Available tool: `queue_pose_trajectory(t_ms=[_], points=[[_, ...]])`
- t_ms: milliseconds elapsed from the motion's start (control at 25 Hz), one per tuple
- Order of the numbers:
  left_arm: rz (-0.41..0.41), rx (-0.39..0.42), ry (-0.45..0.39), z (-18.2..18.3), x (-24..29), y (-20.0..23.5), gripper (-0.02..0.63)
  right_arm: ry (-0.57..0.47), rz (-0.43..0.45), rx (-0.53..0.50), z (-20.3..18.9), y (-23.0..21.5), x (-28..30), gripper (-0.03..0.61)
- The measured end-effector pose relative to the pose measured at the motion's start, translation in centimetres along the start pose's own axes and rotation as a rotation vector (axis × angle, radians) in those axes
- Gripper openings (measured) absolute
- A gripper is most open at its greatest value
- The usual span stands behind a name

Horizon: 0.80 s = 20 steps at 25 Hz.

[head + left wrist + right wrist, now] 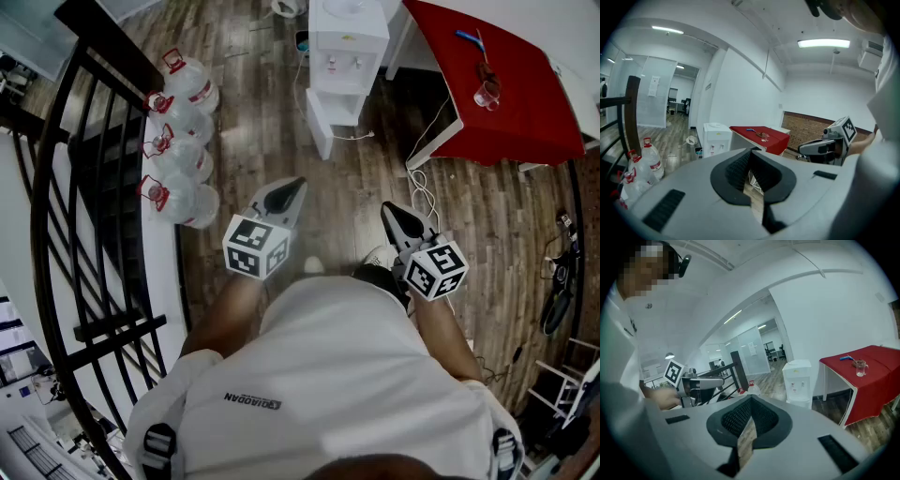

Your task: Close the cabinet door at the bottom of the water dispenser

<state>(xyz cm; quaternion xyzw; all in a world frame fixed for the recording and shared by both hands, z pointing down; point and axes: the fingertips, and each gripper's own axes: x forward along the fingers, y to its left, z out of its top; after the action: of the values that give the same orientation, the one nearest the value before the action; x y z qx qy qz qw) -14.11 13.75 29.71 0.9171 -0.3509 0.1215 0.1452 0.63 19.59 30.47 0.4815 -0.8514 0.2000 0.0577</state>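
Both clenched empty, left gripper, right gripper, white water dispenser, bottom cabinet door swung open

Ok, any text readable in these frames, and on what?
Nothing reads clearly.
Shirt print: too blurred.
Water bottles labels: too small.
Posted sheet: too small.
Water dispenser label: too small.
Left gripper, right gripper: square markers only, no words.
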Motion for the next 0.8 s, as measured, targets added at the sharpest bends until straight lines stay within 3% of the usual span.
queue_pose_trajectory(t_ms=[280, 480, 800], points=[[0.002, -0.001, -0.005, -0.13, 0.04, 0.08, -0.003, 0.005, 0.000, -0.003, -0.18, -0.01, 0.11, 0.021], [0.006, -0.012, -0.007, -0.13, 0.12, 0.03, -0.003, -0.014, 0.020, 0.060, 0.17, -0.04, 0.03, 0.021], [0.031, -0.046, 0.004, -0.72, -0.02, 0.20, -0.003, -0.005, -0.013, 0.053, -0.25, -0.79, 0.12, 0.022]])
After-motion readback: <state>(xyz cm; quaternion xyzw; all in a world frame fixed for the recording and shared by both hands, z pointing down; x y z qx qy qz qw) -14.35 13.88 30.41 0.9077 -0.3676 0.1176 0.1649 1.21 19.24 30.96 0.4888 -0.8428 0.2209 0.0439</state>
